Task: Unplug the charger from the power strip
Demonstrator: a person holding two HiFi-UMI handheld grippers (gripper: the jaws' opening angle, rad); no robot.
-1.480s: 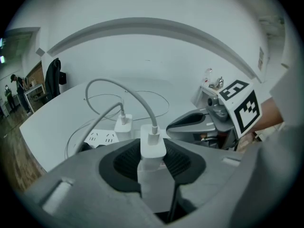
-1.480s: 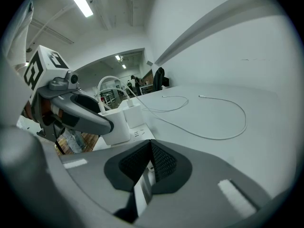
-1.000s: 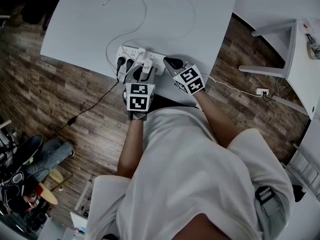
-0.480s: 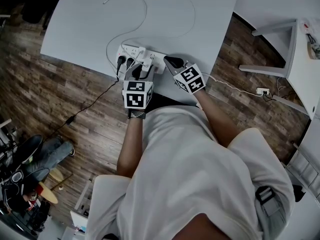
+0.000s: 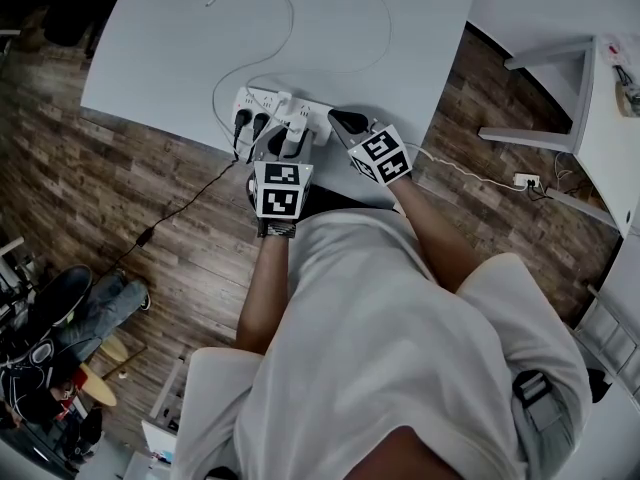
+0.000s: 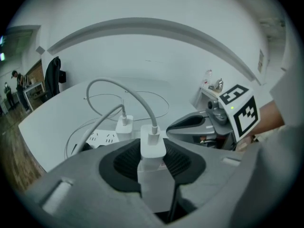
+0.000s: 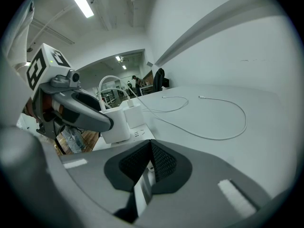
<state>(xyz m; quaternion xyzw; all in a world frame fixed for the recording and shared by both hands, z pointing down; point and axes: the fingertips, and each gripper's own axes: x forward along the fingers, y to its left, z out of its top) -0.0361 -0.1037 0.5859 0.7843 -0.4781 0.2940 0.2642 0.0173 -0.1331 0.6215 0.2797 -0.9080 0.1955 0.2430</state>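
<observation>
A white power strip [image 5: 262,103] lies near the front edge of the white table [image 5: 180,48]. Two white chargers stand plugged in side by side. My left gripper [image 5: 288,140] is shut on the nearer charger [image 6: 152,167], its dark pads pressing on both sides of the body. The second charger [image 6: 124,126] stands just behind it. Both carry thin white cables [image 6: 137,101]. My right gripper [image 5: 338,121] is shut, its tips resting on the strip's right end. In the right gripper view its pads [image 7: 161,163] meet, and the left gripper [image 7: 76,110] reaches past the chargers [image 7: 116,125].
Two black plugs [image 5: 248,123] sit in the strip's left end, and a black cord [image 5: 170,213] runs down to the wooden floor. White cables [image 5: 300,28] loop over the table. Another white table [image 5: 600,128] stands at the right, with a socket block [image 5: 523,181] on the floor.
</observation>
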